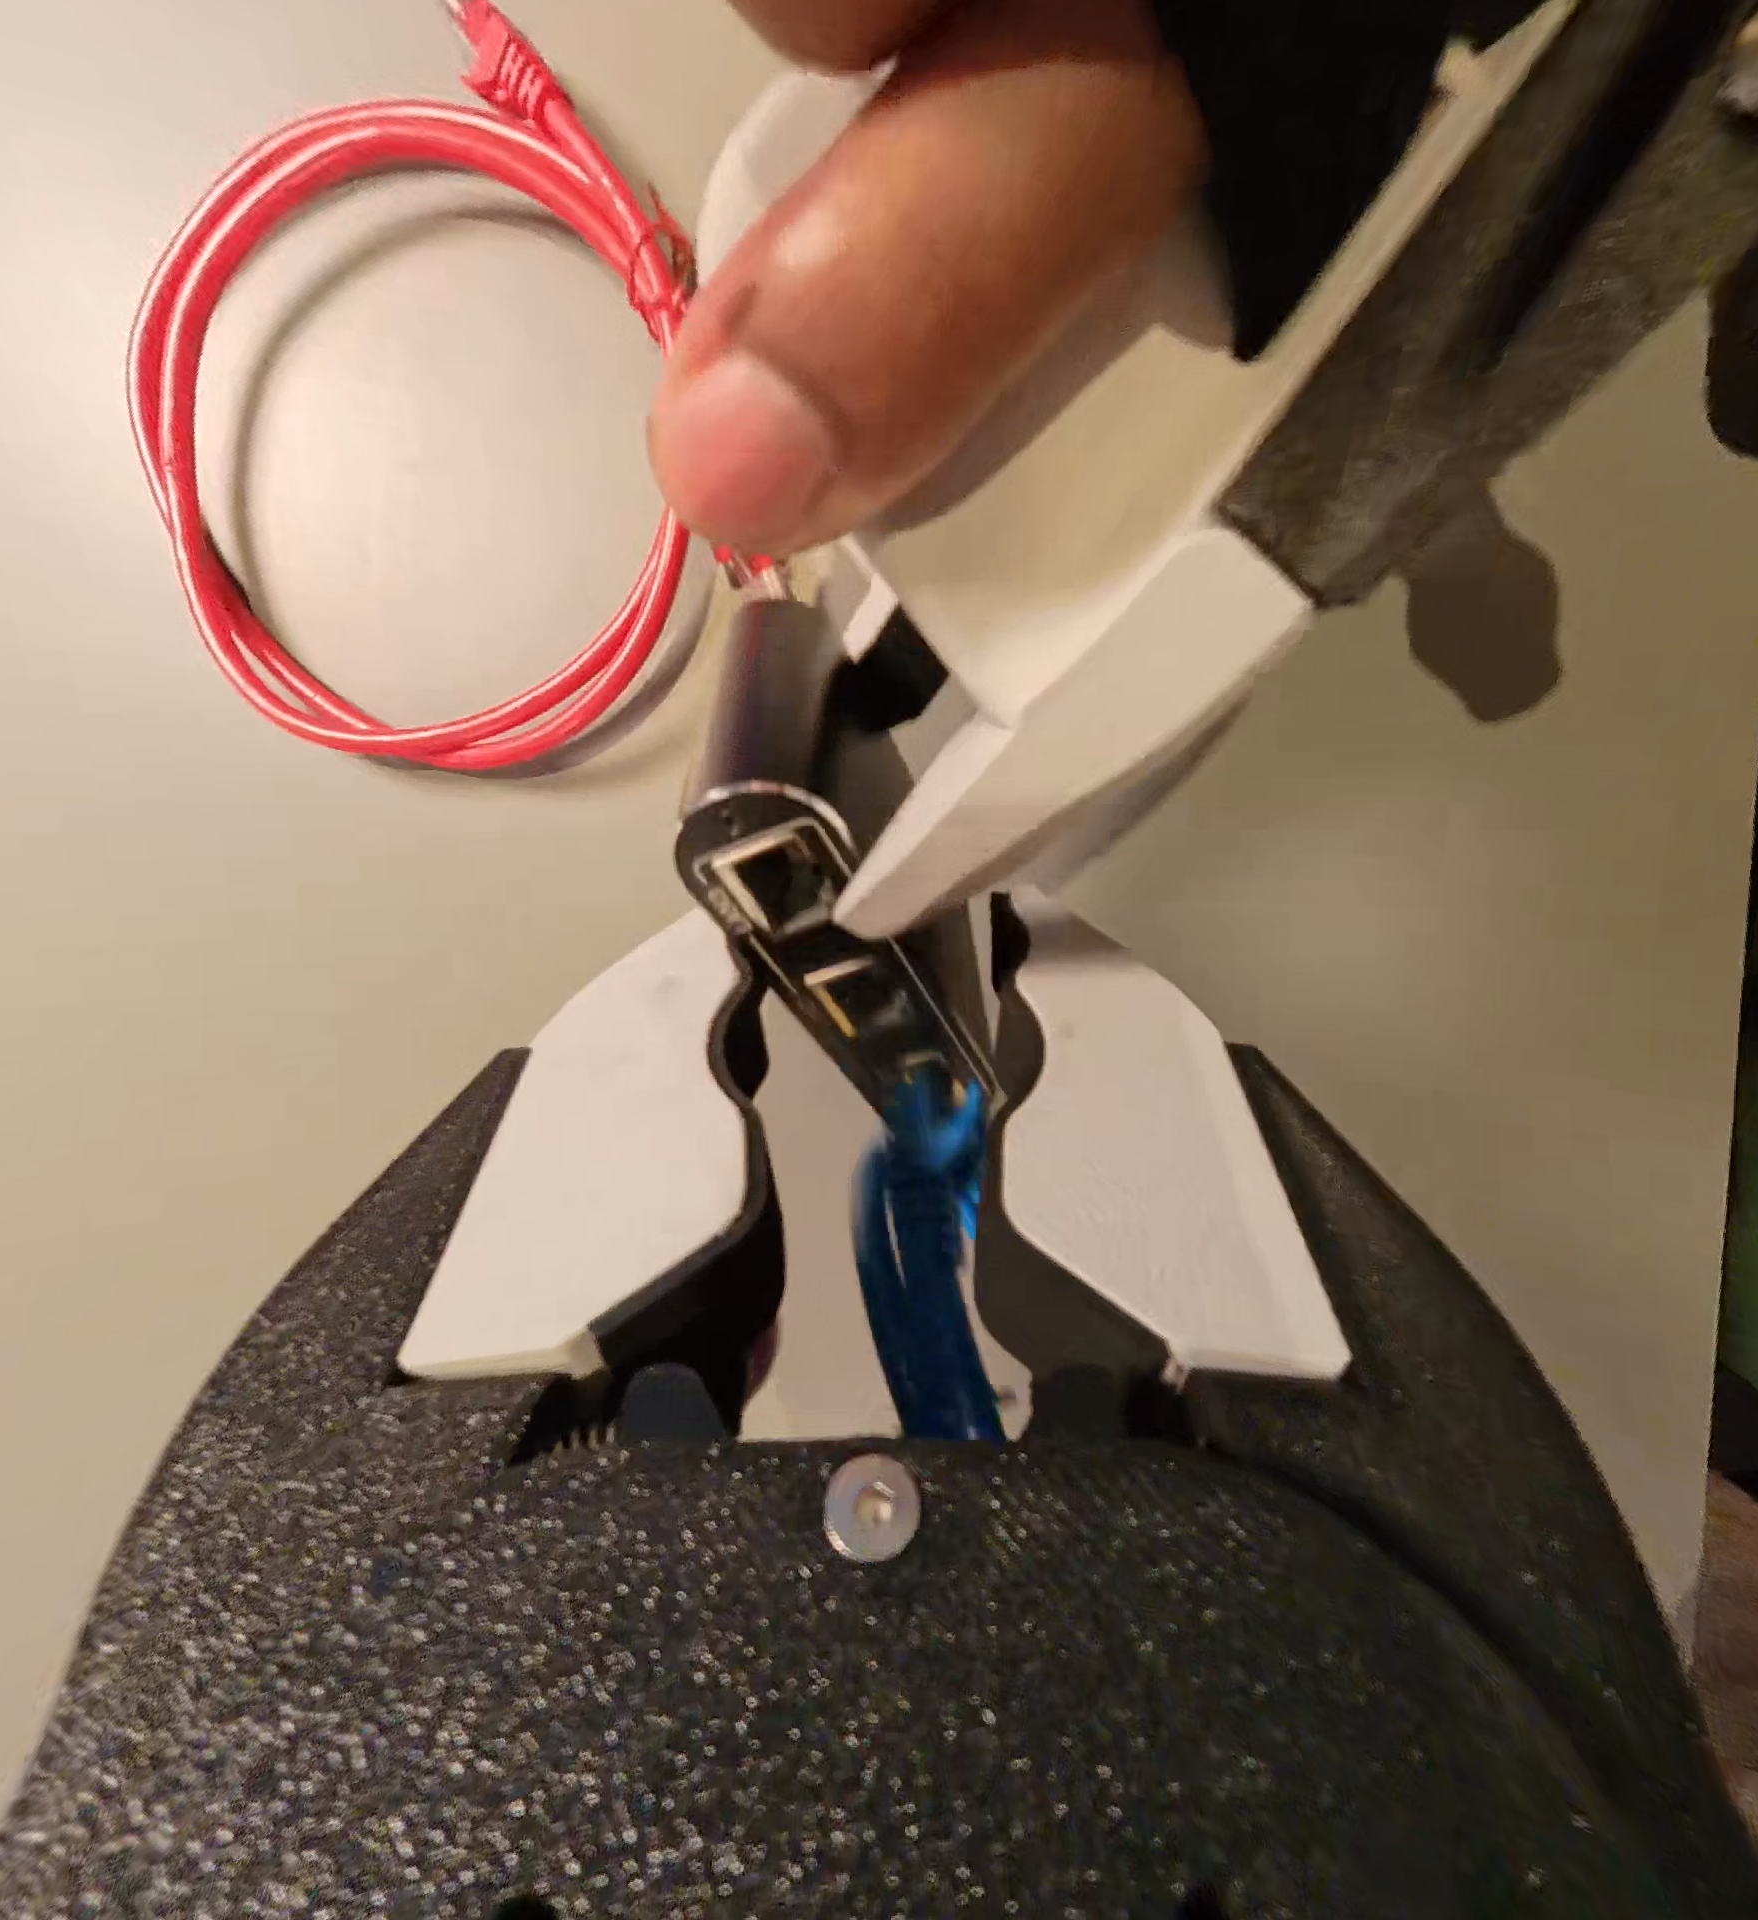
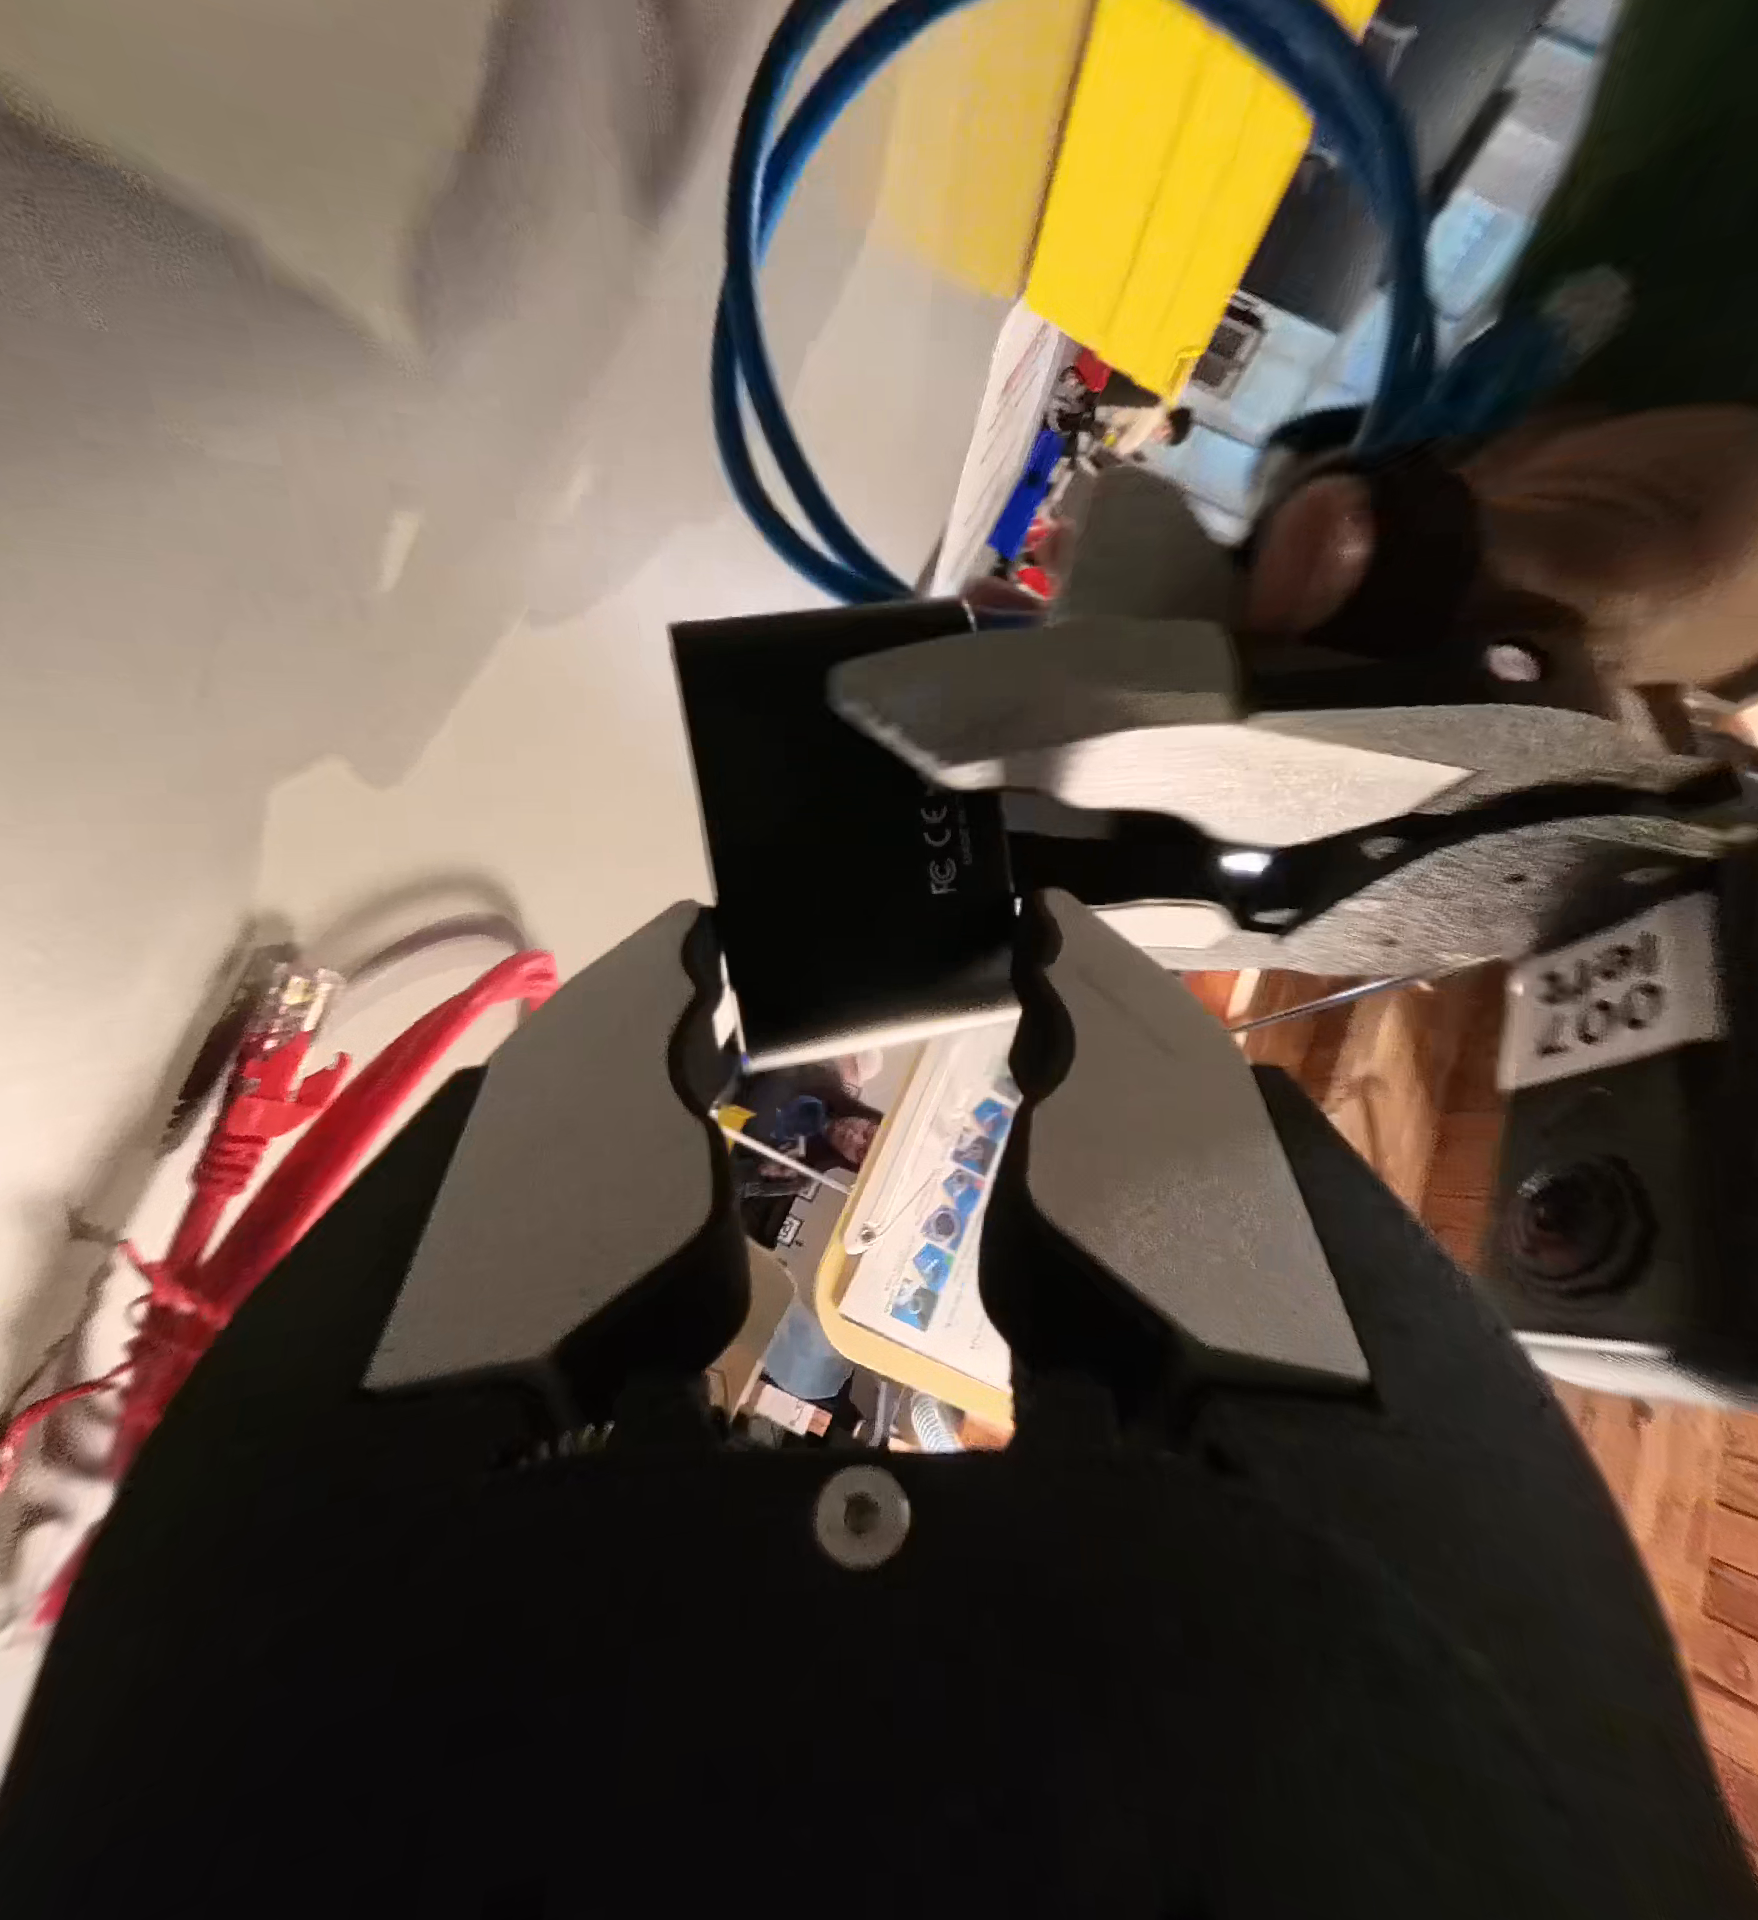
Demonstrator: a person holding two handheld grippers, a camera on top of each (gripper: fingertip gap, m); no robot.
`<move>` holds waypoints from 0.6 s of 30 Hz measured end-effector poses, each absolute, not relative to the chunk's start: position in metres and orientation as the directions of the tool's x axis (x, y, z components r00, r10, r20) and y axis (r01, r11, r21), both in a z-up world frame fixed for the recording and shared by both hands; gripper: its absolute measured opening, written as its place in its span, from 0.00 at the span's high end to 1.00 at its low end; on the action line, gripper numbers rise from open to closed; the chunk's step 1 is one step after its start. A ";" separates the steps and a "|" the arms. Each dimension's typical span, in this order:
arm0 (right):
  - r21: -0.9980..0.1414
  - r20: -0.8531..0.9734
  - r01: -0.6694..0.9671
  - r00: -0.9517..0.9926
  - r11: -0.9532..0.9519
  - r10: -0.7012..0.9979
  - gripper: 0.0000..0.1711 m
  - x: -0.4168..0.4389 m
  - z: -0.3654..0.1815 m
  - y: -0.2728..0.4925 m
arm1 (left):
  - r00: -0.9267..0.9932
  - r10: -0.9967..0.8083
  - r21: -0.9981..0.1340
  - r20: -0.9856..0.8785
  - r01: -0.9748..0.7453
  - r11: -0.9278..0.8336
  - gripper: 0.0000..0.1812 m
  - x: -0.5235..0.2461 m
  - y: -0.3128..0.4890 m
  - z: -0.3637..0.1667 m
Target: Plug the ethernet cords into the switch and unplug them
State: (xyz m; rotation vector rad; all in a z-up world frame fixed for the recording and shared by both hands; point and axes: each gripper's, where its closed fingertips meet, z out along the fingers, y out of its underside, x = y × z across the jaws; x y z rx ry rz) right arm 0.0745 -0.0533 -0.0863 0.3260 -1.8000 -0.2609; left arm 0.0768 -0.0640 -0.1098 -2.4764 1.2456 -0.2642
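Where clamped by one edge in right tongs [image 2: 870, 987], switch [image 2: 833, 831] is judged light, rigid, slick-cased. Left tongs [image 1: 870, 1018] straddle its port face; grip cannot be told. Blue cord [image 1: 916, 1247] is plugged in between them, probably best gripped at the stiff plug.

A pale table [image 1: 231, 987] carries a coiled red cord [image 1: 262, 582], its loops tied together, one plug [image 1: 501, 62] lying just beyond the coil.

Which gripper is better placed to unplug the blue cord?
Probably the left gripper: the blue ethernet cord runs between its fingers into the switch, while the right gripper grips the switch's body, bracing it.
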 end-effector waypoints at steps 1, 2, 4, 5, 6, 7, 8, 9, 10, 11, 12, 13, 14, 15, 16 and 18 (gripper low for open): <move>0.339 0.906 -0.091 -0.235 0.936 -0.351 0.68 0.075 -0.084 -0.056 | 0.613 -0.790 -0.408 0.008 -0.719 -0.563 0.79 0.078 -0.062 -0.112; 0.344 0.899 -0.101 -0.252 0.934 -0.358 0.68 0.076 -0.085 -0.057 | 0.626 -0.780 -0.418 0.018 -0.704 -0.575 0.80 0.079 -0.062 -0.114; 0.361 0.896 -0.079 -0.246 0.929 -0.369 0.68 0.074 -0.086 -0.053 | 0.666 -0.746 -0.457 0.028 -0.655 -0.602 0.82 0.078 -0.058 -0.114; 0.353 0.903 -0.067 -0.236 0.933 -0.359 0.67 0.073 -0.085 -0.051 | 0.690 -0.721 -0.482 0.055 -0.615 -0.625 0.82 0.077 -0.057 -0.113; 0.339 0.914 -0.046 -0.221 0.940 -0.341 0.67 0.071 -0.083 -0.048 | 0.714 -0.695 -0.511 0.083 -0.568 -0.645 0.83 0.076 -0.056 -0.113; 0.321 0.927 -0.020 -0.198 0.947 -0.318 0.66 0.069 -0.079 -0.045 | 0.734 -0.670 -0.549 0.112 -0.516 -0.657 0.83 0.075 -0.054 -0.111; 0.296 0.941 0.002 -0.176 0.955 -0.291 0.67 0.068 -0.074 -0.042 | 0.748 -0.647 -0.591 0.149 -0.456 -0.665 0.84 0.073 -0.052 -0.108; 0.266 0.953 0.018 -0.157 0.964 -0.260 0.71 0.069 -0.070 -0.038 | 0.755 -0.628 -0.638 0.191 -0.391 -0.664 0.84 0.072 -0.051 -0.103; 0.231 0.967 0.029 -0.121 0.973 -0.226 0.75 0.069 -0.064 -0.034 | 0.758 -0.612 -0.681 0.224 -0.327 -0.654 0.85 0.069 -0.050 -0.098; 0.187 0.977 0.038 -0.117 0.982 -0.181 0.76 0.071 -0.061 -0.028 | 0.757 -0.605 -0.726 0.247 -0.269 -0.633 0.85 0.066 -0.049 -0.092; 0.130 0.982 0.046 -0.142 0.990 -0.122 0.76 0.073 -0.062 -0.022 | 0.748 -0.606 -0.769 0.271 -0.210 -0.604 0.85 0.063 -0.050 -0.085; 0.066 0.983 0.053 -0.174 0.996 -0.056 0.75 0.075 -0.066 -0.015 | 0.736 -0.607 -0.805 0.300 -0.146 -0.575 0.85 0.059 -0.052 -0.078; -0.001 0.975 0.056 -0.220 0.998 0.013 0.74 0.078 -0.072 -0.010 | 0.724 -0.603 -0.831 0.334 -0.075 -0.551 0.85 0.055 -0.053 -0.072; -0.066 0.956 0.056 -0.283 0.996 0.079 0.74 0.082 -0.081 -0.005 | 0.708 -0.598 -0.844 0.376 -0.004 -0.536 0.85 0.050 -0.055 -0.068; -0.132 0.926 0.055 -0.350 0.990 0.143 0.74 0.087 -0.091 -0.002 | 0.683 -0.593 -0.844 0.426 0.064 -0.532 0.85 0.046 -0.058 -0.067; -0.280 0.834 0.076 -0.475 0.957 0.282 0.74 0.098 -0.107 0.003 | 0.627 -0.584 -0.824 0.517 0.178 -0.538 0.85 0.039 -0.062 -0.070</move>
